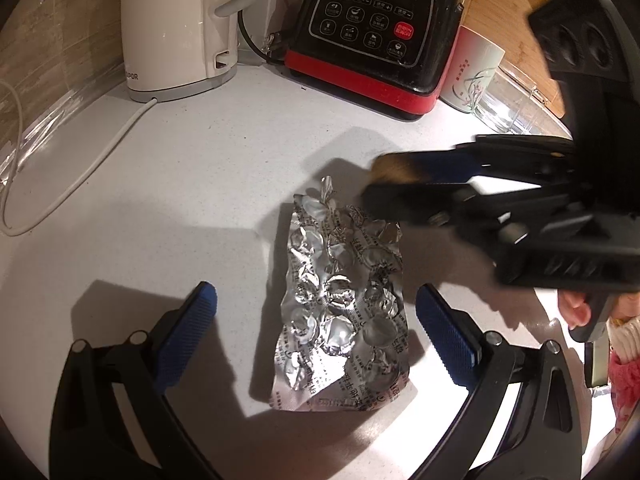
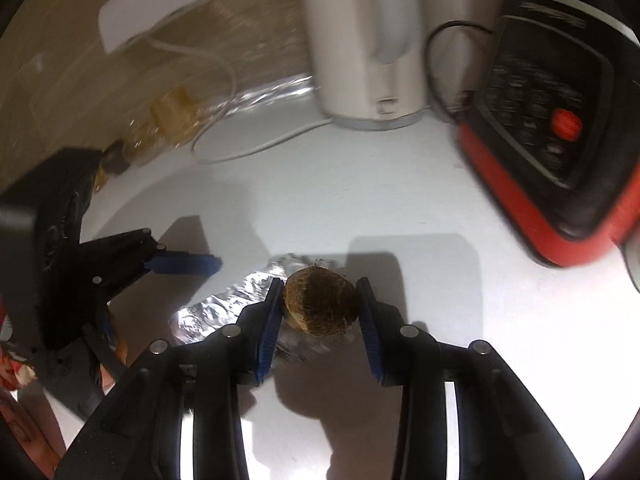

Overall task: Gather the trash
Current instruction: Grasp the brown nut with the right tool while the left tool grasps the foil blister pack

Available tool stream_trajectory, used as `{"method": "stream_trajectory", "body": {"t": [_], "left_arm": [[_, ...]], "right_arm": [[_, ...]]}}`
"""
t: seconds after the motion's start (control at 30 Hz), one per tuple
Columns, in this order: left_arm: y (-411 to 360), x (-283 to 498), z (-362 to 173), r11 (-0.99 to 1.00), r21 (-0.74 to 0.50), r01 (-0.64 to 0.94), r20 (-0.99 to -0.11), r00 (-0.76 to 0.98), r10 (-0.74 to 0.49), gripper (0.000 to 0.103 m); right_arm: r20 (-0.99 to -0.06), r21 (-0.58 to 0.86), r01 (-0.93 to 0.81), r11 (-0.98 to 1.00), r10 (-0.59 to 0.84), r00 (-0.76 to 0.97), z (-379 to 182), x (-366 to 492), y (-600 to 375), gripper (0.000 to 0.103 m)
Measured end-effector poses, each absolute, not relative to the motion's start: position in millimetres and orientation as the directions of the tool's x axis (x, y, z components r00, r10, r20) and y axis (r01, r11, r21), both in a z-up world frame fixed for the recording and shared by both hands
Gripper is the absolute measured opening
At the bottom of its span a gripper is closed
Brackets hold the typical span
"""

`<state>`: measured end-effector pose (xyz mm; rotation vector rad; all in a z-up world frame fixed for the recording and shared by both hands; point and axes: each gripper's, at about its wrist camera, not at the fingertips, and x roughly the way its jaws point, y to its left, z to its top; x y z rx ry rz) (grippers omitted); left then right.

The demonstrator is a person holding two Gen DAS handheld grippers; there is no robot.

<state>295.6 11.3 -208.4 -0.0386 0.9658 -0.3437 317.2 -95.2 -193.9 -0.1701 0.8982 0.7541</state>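
Two pieces of trash wait here: the right gripper (image 2: 320, 308) clenches its jaws on a brown fuzzy round husk (image 2: 320, 300), while the left gripper (image 1: 316, 320), jaws released, straddles the crumpled silver foil blister pack (image 1: 340, 300) lying on the white table (image 1: 180, 200).

Kettle (image 1: 180, 28), blender (image 1: 376, 36) behind open countertop (image 1: 192, 168)

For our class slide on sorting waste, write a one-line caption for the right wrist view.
Right gripper holding a brown fuzzy husk piece above a crumpled foil blister pack on a white counter.
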Motion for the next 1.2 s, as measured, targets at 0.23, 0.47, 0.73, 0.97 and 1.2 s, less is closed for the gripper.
{"method": "stream_trajectory", "body": {"t": [0.23,0.47,0.73,0.97,1.2], "left_arm": [[-1,302,-207,0.934,-0.201,0.296,-0.804,0.494,-0.330,0.095],[-23,308,-206,0.929,-0.198,0.312,-0.827,0.456,-0.329,0.095],[-32,311,-206,0.941,-0.192,0.280,-0.846,0.439,-0.303,0.095],[-43,308,-209,0.955,-0.109,0.277,-0.848,0.476,-0.235,0.095],[-47,307,-210,0.957,-0.070,0.283,-0.847,0.489,-0.206,0.095]], "right_arm": [[-0.750,0.180,-0.566,0.805,0.485,0.450,-190,304,-142,0.037],[-0.752,0.184,-0.494,0.850,0.445,0.486,-190,281,-178,0.037],[-0.752,0.194,-0.437,0.879,0.419,0.509,-189,256,-207,0.037],[-0.757,0.200,-0.403,0.893,0.402,0.515,-190,240,-218,0.037],[-0.759,0.209,-0.376,0.903,0.392,0.520,-190,228,-227,0.037]]}}
